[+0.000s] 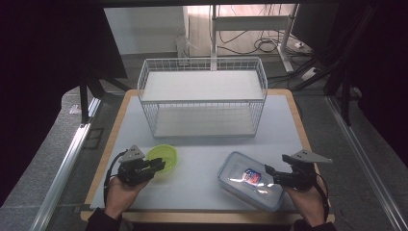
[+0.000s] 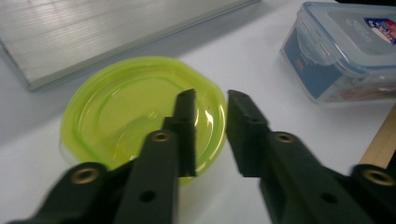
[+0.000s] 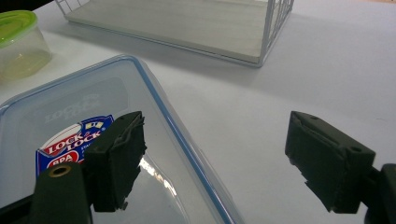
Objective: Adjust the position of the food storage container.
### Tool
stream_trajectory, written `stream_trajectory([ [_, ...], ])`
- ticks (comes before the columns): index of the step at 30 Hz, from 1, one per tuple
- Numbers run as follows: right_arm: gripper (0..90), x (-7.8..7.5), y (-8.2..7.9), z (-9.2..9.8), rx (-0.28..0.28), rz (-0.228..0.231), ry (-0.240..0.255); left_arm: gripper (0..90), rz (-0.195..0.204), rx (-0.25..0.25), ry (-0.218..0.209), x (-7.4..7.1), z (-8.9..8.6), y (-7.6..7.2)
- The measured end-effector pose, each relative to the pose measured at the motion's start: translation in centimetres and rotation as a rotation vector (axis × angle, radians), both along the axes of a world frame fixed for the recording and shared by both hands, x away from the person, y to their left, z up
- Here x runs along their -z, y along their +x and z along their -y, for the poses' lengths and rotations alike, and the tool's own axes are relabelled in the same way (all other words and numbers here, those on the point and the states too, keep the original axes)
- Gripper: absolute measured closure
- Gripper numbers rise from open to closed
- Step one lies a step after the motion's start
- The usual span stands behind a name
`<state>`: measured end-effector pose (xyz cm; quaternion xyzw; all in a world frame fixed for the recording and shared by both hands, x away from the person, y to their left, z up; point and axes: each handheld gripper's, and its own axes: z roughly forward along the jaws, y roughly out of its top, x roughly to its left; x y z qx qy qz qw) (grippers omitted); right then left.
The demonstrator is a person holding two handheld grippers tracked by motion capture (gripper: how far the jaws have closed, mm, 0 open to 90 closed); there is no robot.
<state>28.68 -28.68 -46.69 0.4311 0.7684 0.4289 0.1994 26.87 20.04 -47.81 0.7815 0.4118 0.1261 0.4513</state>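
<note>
The left gripper (image 1: 158, 164) hangs over the near right rim of the round green-lidded tub (image 1: 162, 157), its jaws a narrow gap apart and grasping nothing; in the left gripper view the left jaw overlaps the lid (image 2: 140, 109). The right gripper (image 1: 269, 171) stands wide open at the right edge of the clear rectangular Lock&Lock box (image 1: 250, 180), one jaw above its labelled lid (image 3: 74, 140), the other over the white mat (image 1: 207, 159). Farther back stands a white wire two-tier rack (image 1: 202, 96), well apart from both containers.
</note>
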Motion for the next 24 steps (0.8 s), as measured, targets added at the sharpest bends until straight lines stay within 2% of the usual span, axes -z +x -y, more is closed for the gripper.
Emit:
stream_trajectory([
  [3, 20.5, -0.1, -0.1, 0.0, 0.003, 0.010, -0.006, 90.0, 0.003, 0.011, 0.001, -0.3, 0.8, 0.9],
  [6, 20.6, -0.1, -0.1, 0.0, 0.005, 0.015, -0.009, 90.0, 0.005, 0.037, 0.019, -0.6, 1.8, 1.9],
  [12, 20.7, -0.1, -0.1, 0.0, 0.004, 0.020, -0.017, 90.0, -0.007, 0.046, 0.061, -0.3, 3.9, 3.6],
  [19, 20.7, 0.0, -0.2, 0.1, 0.004, 0.024, -0.020, 90.0, -0.054, 0.048, 0.104, 0.9, 5.7, 5.1],
  [22, 20.8, 0.0, -0.1, 0.1, 0.005, 0.021, -0.027, 90.0, -0.070, 0.034, 0.146, 1.4, 6.1, 5.4],
  [24, 20.8, 0.1, -0.1, 0.1, 0.004, 0.018, -0.031, 90.0, -0.082, 0.031, 0.146, 1.5, 6.0, 5.4],
])
